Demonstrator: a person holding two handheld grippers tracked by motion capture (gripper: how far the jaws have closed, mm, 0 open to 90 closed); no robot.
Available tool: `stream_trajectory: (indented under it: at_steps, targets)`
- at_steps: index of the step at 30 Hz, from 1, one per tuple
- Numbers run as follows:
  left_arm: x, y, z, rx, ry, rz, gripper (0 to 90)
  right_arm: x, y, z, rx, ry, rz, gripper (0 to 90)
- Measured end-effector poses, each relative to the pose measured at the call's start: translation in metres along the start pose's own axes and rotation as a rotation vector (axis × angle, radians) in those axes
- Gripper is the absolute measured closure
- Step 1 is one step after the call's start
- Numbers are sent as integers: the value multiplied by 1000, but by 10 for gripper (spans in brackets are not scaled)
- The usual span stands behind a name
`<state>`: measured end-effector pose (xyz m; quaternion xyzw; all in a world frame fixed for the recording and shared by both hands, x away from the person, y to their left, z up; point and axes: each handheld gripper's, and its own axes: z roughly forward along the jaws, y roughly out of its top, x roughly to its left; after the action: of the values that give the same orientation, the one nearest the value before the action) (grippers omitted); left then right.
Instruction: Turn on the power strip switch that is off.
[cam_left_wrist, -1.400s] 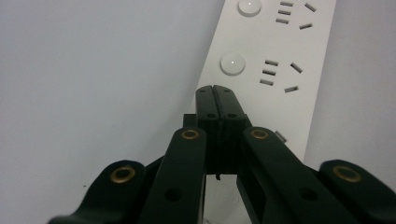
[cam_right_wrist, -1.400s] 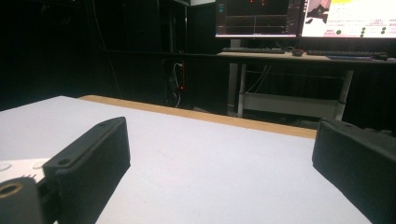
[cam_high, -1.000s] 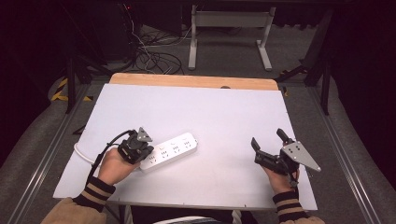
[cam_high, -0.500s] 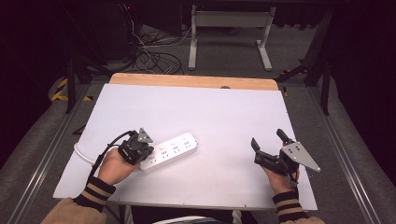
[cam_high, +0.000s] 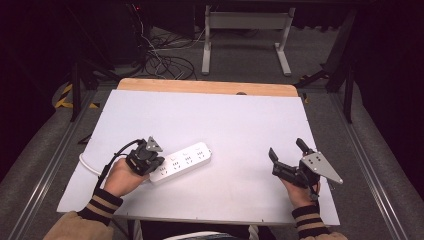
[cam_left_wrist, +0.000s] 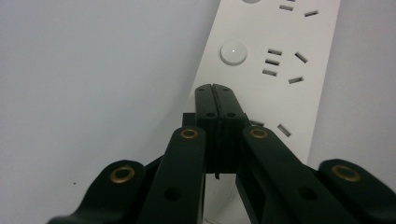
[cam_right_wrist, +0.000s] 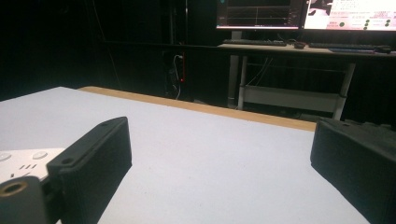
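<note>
Power strip (cam_high: 181, 161) lies on the white surface (cam_high: 240, 115); left claw (cam_left_wrist: 215, 95), jaws pressed together, bears on its near end, probably steadying it; right claw (cam_high: 286, 157) waits wide open, empty.

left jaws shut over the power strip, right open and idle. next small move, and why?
Probably press the left gripper down and forward onto the round button. Its jaws are closed tip to tip over the power strip, just short of that button. The right gripper rests open, well apart from the strip.
</note>
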<state>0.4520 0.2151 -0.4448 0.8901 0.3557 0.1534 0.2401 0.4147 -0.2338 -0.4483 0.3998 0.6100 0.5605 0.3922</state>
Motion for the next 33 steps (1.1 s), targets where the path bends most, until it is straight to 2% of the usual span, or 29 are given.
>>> stream_trajectory:
  at_steps: [16, 17, 33]
  targets:
    - [-1, -1, 1, -10, 6, 6, 900, 0, 0, -1, 1, -6, 3, 60]
    - [-2, -2, 1, -13, 16, 9, 900, 0, 0, -1, 1, -6, 3, 60]
    - [-2, -2, 1, -20, 13, 15, 900, 0, 0, 0, 1, -7, 2, 61]
